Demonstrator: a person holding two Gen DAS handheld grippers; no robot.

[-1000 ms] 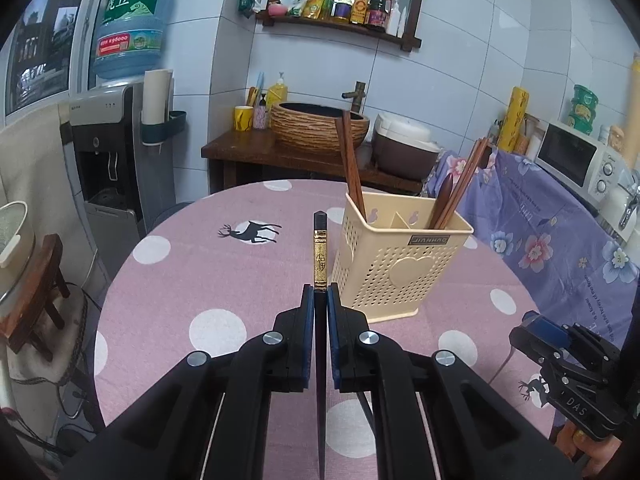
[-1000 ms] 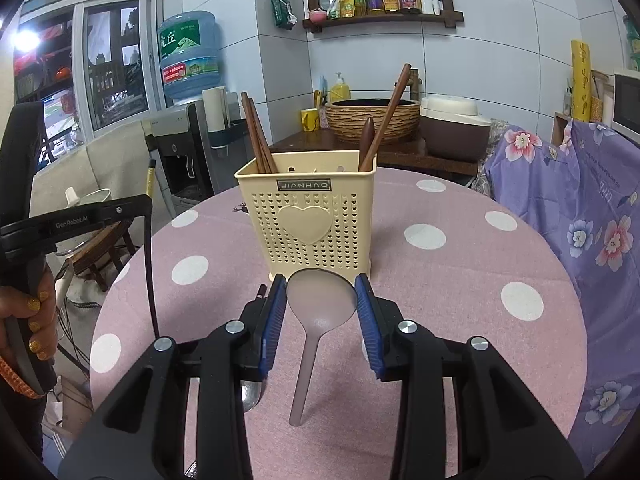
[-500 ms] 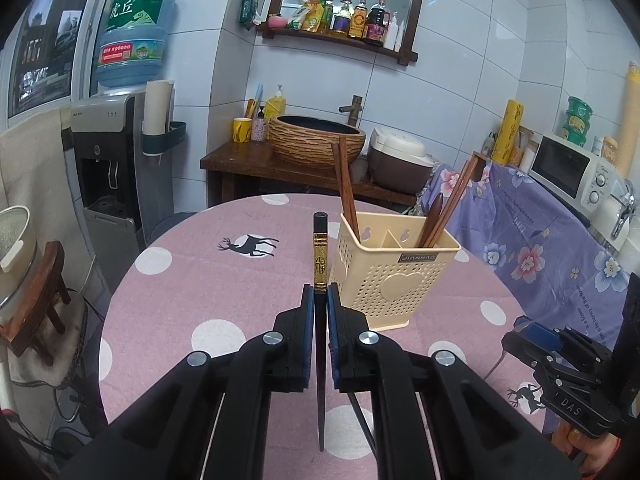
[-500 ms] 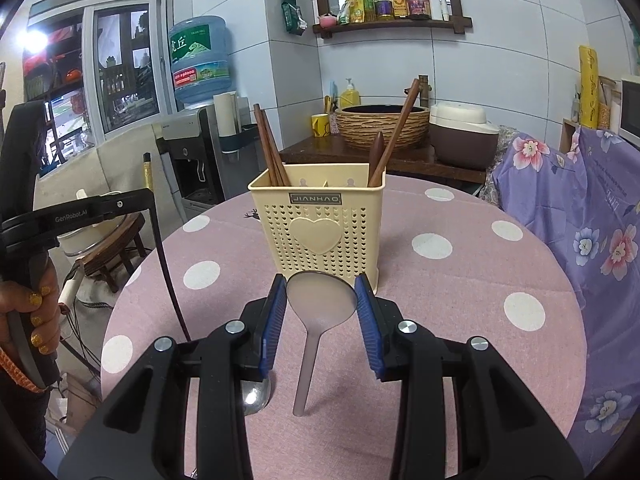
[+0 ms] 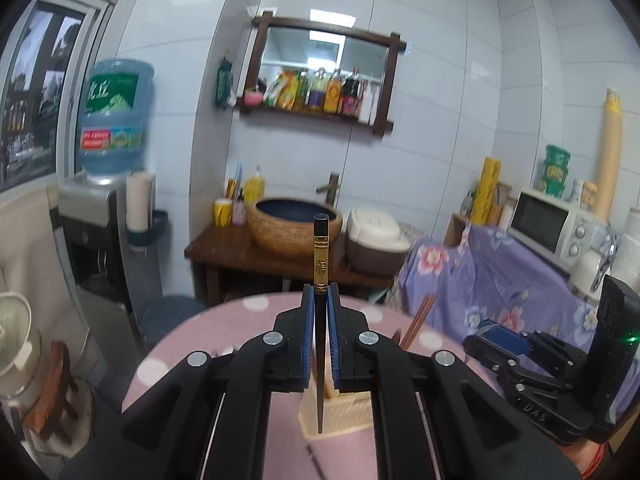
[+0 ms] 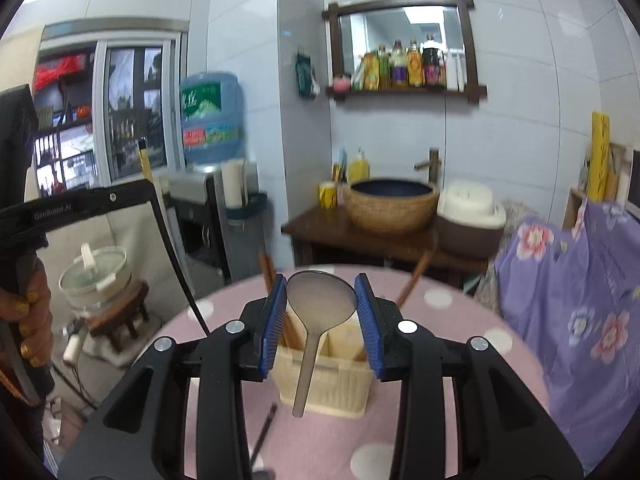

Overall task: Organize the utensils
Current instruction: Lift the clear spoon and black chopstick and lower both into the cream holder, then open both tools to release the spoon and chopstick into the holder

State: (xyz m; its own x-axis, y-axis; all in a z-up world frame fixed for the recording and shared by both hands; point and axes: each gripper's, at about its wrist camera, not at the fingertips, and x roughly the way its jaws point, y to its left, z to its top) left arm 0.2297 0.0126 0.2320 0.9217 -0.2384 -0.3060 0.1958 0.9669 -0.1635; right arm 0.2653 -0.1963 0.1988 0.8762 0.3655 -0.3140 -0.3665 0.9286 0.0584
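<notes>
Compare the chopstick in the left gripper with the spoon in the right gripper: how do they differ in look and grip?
The chopstick is thin, black and gold-banded; the spoon is grey with a broad round bowl. The left gripper pinches the chopstick's shaft; the right gripper clasps the spoon's bowl. Both hang above the cream basket.

- Utensil caddy (image 6: 320, 376) on table (image 6: 440, 360), dead centre below right gripper (image 6: 321, 304).
- Spoon (image 6: 320, 304) betw. its fingers, bowl at 12, handle at 6 over caddy.
- Chopstick (image 5: 320, 320) upright in left gripper (image 5: 320, 312), tip over caddy (image 5: 340, 416).
- Loose chopstick (image 6: 262, 432) on table, 7 o'clock of caddy.
- Basin (image 6: 390, 204) on counter (image 6: 360, 240) behind table, 12 o'clock.
</notes>
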